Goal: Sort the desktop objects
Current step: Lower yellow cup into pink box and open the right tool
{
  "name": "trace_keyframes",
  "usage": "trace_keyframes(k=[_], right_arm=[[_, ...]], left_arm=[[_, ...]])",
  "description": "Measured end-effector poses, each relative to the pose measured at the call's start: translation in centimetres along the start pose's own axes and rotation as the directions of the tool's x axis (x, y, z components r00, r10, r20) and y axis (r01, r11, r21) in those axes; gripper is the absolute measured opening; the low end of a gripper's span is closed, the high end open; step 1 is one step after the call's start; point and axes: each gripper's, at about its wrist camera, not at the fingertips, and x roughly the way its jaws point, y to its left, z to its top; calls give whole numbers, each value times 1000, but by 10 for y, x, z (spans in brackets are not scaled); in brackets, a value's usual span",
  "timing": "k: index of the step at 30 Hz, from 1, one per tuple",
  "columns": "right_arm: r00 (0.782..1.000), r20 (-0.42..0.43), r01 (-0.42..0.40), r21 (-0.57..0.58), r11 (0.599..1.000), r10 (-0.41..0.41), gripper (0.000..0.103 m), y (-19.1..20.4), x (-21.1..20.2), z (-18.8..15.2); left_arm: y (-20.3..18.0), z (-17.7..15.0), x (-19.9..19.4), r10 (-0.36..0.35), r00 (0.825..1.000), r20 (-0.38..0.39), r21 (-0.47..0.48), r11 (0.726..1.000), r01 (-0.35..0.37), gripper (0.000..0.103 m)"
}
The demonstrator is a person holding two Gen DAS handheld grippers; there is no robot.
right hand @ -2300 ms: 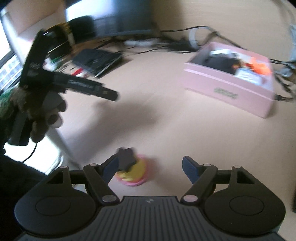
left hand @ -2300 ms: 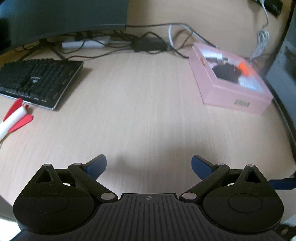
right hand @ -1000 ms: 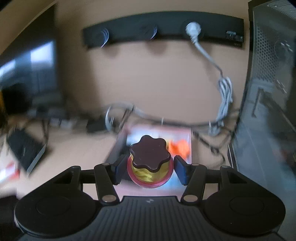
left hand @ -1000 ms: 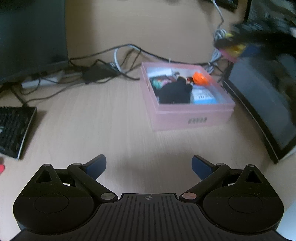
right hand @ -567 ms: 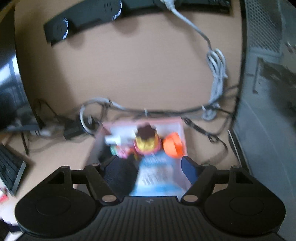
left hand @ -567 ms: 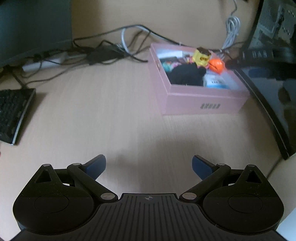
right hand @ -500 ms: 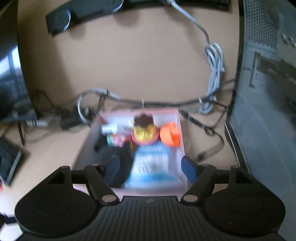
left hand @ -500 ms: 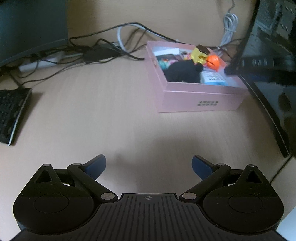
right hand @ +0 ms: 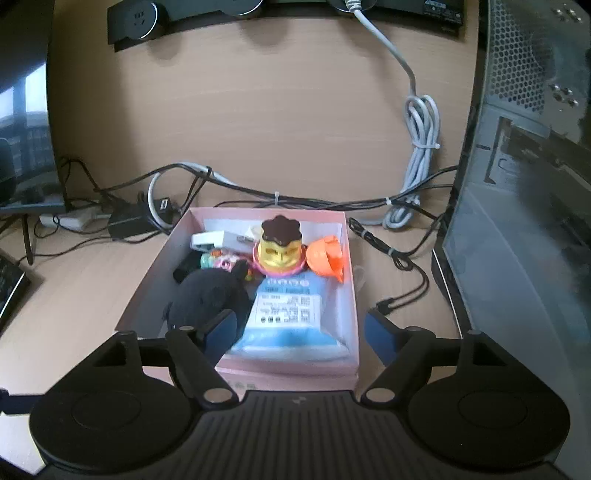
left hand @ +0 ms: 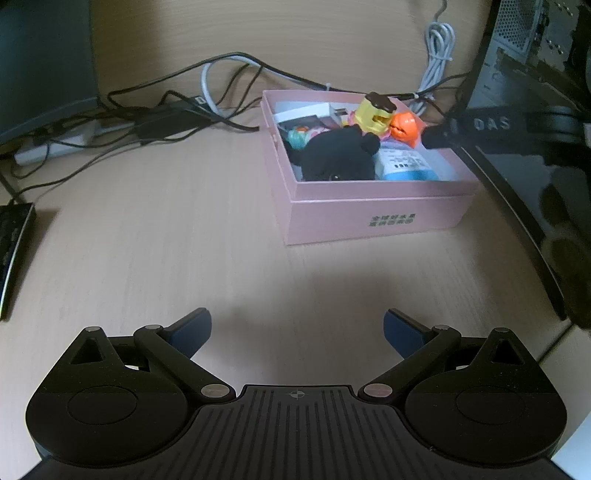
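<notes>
A pink box (left hand: pixel 373 218) (right hand: pixel 147 291) stands on the wooden desk. In it lie a yellow pudding toy with a brown top (right hand: pixel 279 247) (left hand: pixel 375 112), an orange toy (right hand: pixel 327 258) (left hand: pixel 404 127), a black plush (right hand: pixel 207 291) (left hand: pixel 338 157), a blue-white packet (right hand: pixel 290 314) and small items. My right gripper (right hand: pixel 301 330) is open and empty above the box's near edge. It shows in the left wrist view (left hand: pixel 441 136) at the box's right side. My left gripper (left hand: pixel 297 328) is open and empty above bare desk, well short of the box.
A computer case (right hand: pixel 524 184) (left hand: pixel 535 166) stands right of the box. Cables and a power adapter (right hand: pixel 129 221) (left hand: pixel 166 118) lie behind it. A monitor (left hand: pixel 40 62) and a keyboard edge (left hand: pixel 11 251) are at the left. A socket strip (right hand: pixel 184 11) runs along the back wall.
My right gripper carried the pudding toy over the pink box, opened and let it go into the box, then pulled back a little. My left gripper swung right toward the box.
</notes>
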Motion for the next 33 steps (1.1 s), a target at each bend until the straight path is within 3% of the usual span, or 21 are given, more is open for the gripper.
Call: trace_keyframes(k=[9, 12, 15, 18, 19, 20, 21, 22, 25, 27, 30, 33], right_arm=[[998, 37, -59, 53, 997, 57, 78, 15, 54, 43], [999, 31, -36, 67, 997, 34, 63, 23, 85, 60], [999, -46, -8, 102, 995, 13, 42, 27, 119, 71], [992, -71, -85, 199, 976, 100, 34, 28, 124, 75], [984, -69, -146, 239, 960, 167, 24, 25, 122, 75], [970, -72, -202, 283, 938, 230, 23, 20, 122, 76], [957, -77, -241, 331, 912, 281, 23, 14, 124, 75], [956, -85, -233, 354, 906, 279, 23, 9, 125, 72], [972, -131, -136, 360, 923, 194, 24, -4, 131, 62], [974, -134, -119, 373, 920, 181, 25, -13, 124, 56], [984, -73, -125, 354, 927, 160, 30, -21, 91, 53], [990, 3, -133, 337, 932, 141, 52, -30, 52, 46]], left_arm=[[34, 7, -18, 71, 997, 27, -80, 994, -69, 102], [47, 6, -24, 95, 995, 28, -113, 989, -91, 102], [62, -1, -26, 120, 993, 8, -151, 982, -117, 102], [75, -5, -25, 136, 991, -11, -184, 973, -136, 102], [78, -6, -25, 137, 991, -13, -190, 972, -137, 102], [80, -6, -25, 136, 991, -11, -192, 972, -136, 102], [81, -6, -25, 135, 991, -9, -193, 972, -134, 102], [82, -5, -25, 132, 991, -6, -194, 972, -131, 102], [83, -4, -23, 123, 992, -5, -192, 974, -122, 102], [81, -4, -20, 116, 993, -9, -183, 976, -115, 102], [75, -1, -15, 95, 995, -14, -164, 982, -96, 102], [66, 1, -11, 72, 997, -14, -143, 987, -73, 102]])
